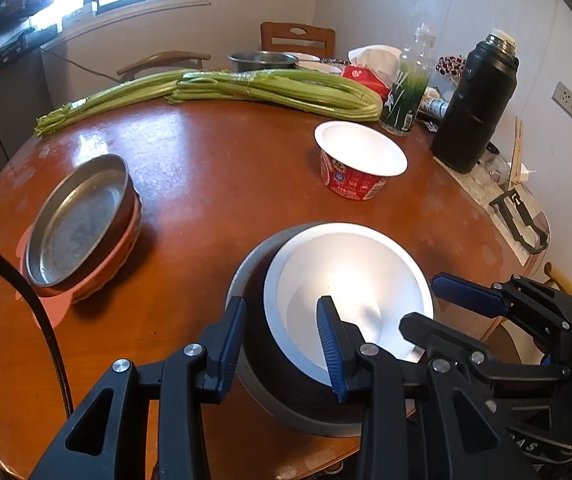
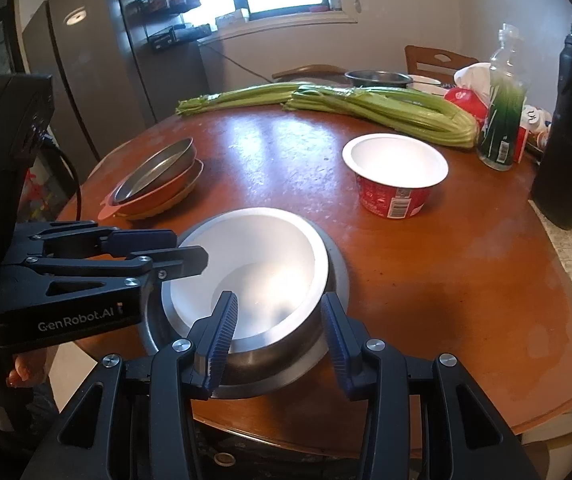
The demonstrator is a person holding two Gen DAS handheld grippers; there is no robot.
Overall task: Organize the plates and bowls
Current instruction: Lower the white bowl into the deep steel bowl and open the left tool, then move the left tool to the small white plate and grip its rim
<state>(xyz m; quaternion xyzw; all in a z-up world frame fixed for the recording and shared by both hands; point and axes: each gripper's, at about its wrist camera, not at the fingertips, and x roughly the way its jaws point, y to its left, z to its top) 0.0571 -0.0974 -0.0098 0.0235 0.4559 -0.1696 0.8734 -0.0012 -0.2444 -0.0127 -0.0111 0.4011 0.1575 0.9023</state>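
Note:
A white bowl [image 1: 349,280] sits nested inside a steel bowl [image 1: 258,360] at the table's near edge; both also show in the right wrist view, the white bowl [image 2: 254,252] inside the steel bowl [image 2: 286,344]. My left gripper [image 1: 282,344] is open, its jaws astride the near-left rims of both bowls. My right gripper [image 2: 278,336] is open, astride the bowls' near-right rims. A metal plate [image 1: 74,220] lies stacked on orange plates [image 1: 122,248] at the left. A red paper bowl [image 1: 357,160] stands further back.
Celery [image 1: 246,88] lies across the far side of the round wooden table [image 1: 206,168]. A glass bottle [image 1: 409,84], a black thermos [image 1: 477,104], tissues and a steel pot [image 1: 262,60] stand at the back right. Chairs stand behind.

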